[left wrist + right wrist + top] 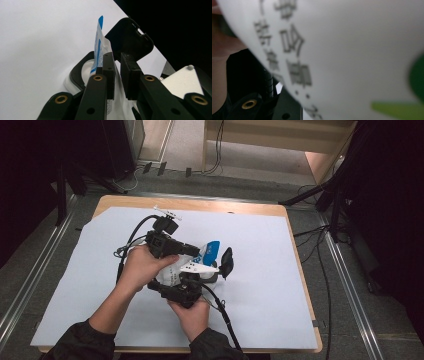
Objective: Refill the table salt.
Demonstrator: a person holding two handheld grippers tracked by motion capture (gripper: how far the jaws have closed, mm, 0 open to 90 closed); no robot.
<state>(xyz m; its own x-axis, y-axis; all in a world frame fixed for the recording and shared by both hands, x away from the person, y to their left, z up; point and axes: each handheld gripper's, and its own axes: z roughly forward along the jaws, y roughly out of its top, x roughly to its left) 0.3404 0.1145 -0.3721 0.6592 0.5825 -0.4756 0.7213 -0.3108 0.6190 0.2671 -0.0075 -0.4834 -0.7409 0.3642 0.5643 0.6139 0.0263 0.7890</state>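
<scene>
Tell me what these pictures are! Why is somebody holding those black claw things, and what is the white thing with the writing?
A person sits at a table covered with pale paper. Each hand holds a black tool with two jaws that pinch like tongs. One picture is taken from above. The other two come from small cameras riding on the tools, so they look along the jaws. The left gripper has its jaws almost together, pinching a white and blue packet from its edge. The right gripper is down by the same packet, so close that its camera sees blurry printed writing. A black lid-like piece stands beside the packet.
</scene>
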